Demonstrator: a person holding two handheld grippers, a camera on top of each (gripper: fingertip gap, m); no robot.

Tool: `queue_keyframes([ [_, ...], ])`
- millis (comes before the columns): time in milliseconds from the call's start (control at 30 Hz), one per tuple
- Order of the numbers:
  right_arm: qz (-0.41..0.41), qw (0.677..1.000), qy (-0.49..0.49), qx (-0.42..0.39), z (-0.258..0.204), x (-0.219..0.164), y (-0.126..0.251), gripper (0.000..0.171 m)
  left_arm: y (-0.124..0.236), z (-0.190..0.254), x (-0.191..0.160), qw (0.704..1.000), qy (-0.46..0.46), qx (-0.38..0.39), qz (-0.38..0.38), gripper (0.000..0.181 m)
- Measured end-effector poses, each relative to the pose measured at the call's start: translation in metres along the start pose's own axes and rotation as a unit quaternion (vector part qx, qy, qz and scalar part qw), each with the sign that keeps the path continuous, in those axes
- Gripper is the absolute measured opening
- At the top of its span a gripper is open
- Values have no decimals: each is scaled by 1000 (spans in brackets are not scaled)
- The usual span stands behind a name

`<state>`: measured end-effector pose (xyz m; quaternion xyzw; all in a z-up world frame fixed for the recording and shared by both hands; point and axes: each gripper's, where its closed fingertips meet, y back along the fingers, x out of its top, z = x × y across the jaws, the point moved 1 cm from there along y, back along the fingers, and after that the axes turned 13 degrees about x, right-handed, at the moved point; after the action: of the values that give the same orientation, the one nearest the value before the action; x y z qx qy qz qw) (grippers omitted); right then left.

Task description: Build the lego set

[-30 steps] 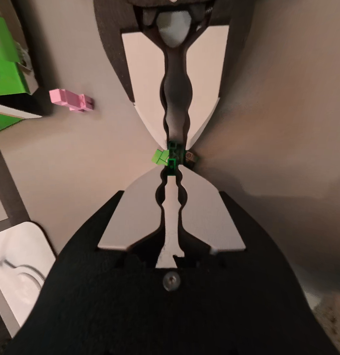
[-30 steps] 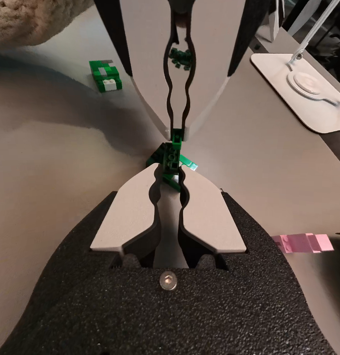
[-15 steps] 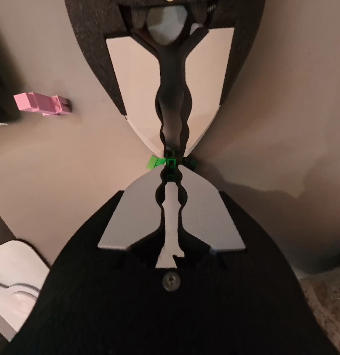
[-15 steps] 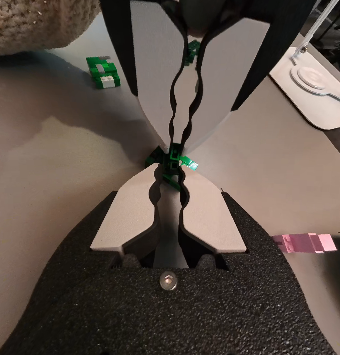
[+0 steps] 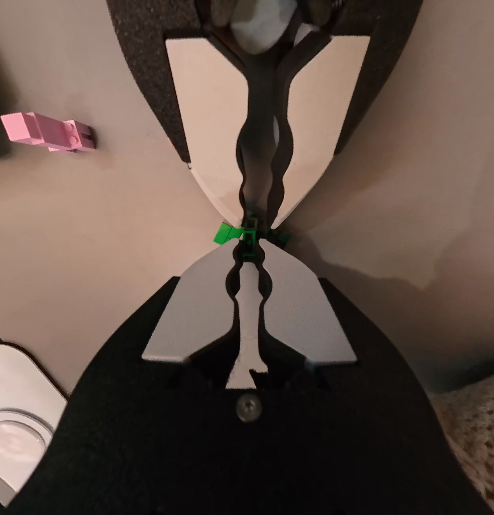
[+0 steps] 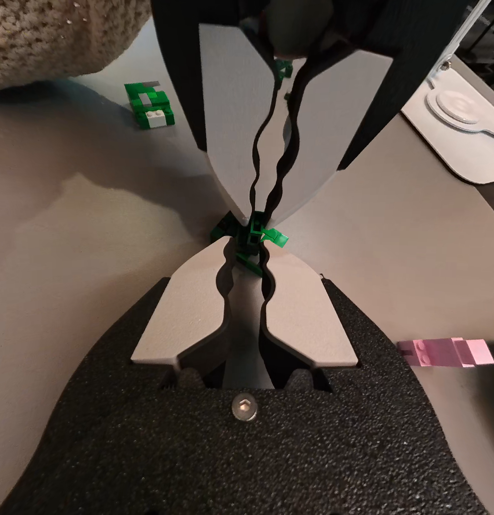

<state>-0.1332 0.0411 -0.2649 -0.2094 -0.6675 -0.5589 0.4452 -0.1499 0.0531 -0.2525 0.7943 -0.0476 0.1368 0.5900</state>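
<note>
Pinching tip to tip over a small green brick assembly, with left gripper and right gripper facing head-on, nearly touching at the points. Both clamped narrow, each on a dark green piece of that cluster, the two pieces meeting in the gap between the opposing tips. Judged as a pressing-together step: opposed grips give each side something to push against, so studs can seat without the cluster sliding on the tabletop. Just right of the right gripper's tips, a bright green tile jutting out, unheld. Hard to tell whether the held pieces are fully seated; too small and shadowed. Ahead and left of the right gripper, well apart, a finished-looking green and white sub-build parked out of the way. Low on its right side, a pink brick figure lying on the surface, likewise set aside. Far ahead-right, a white stand base; ahead-left, a knitted beige sleeve.
</note>
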Motion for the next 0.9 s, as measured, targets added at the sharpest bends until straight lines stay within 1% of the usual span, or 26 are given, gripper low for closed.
queue_keyframes([
  [167,1,1000,-2,1,0,0,0,16,-1,0,0,1000,-4,13,-9,9],
  [300,3,1000,2,-3,1,1,1,16,-1,0,0,1000,3,6,-6,8],
  [433,9,1000,0,-11,3,2,3,19,-1,0,1,1000,5,6,-3,8],
  [533,38,999,18,-8,0,10,6,15,-1,1,2,1000,5,1,-3,8],
  [700,50,998,49,-6,-4,15,8,12,-1,2,2,1000,11,-7,3,8],
  [833,35,998,57,-14,-3,13,4,12,-1,2,2,1000,12,-8,4,8],
  [900,35,998,56,-20,-2,14,5,10,-1,2,3,1000,11,-8,5,8],
])
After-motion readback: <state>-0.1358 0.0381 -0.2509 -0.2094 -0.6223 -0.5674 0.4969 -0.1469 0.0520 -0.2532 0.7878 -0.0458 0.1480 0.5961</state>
